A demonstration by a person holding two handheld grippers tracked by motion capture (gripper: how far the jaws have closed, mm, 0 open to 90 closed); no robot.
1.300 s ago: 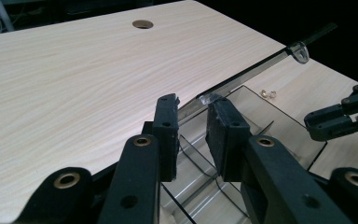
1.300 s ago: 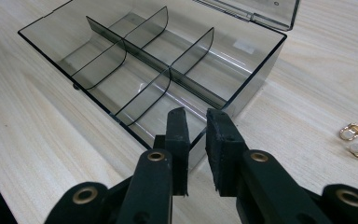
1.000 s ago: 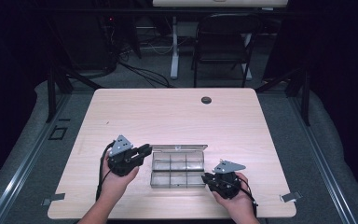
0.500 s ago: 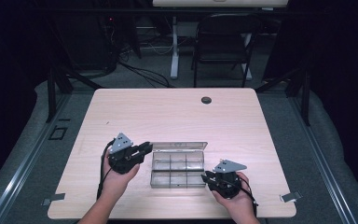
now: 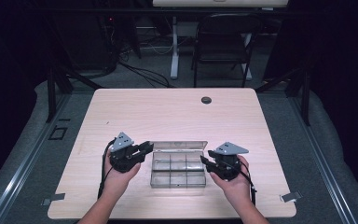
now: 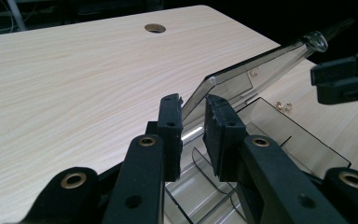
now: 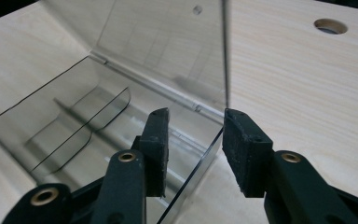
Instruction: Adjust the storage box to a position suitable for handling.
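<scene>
High view showed us a clear plastic box (image 5: 178, 169) lying near the front edge of the wooden table (image 5: 168, 112), its lid (image 5: 179, 145) raised and tilted back on the far side. Our left gripper (image 5: 145, 149) sat at the box's left end and our right gripper (image 5: 205, 161) at its right end, each held in one of our hands.

Left gripper view showed us the black jaws drawn close together on the left wall of the box, just beside the hinge corner of the lid (image 6: 256, 74); we gripped the box there. Two small brass-coloured bits (image 6: 284, 106) lay in a far compartment, and the right gripper (image 6: 347, 77) appeared beyond them.

Right gripper view showed us jaws that had just been opening. The right wall of the box (image 7: 191, 179) stood between them, with a gap on either side, so nothing was pinched. We saw curved dividers (image 7: 81, 126) inside the box and a round hole (image 7: 330, 25) in the table farther off.
</scene>
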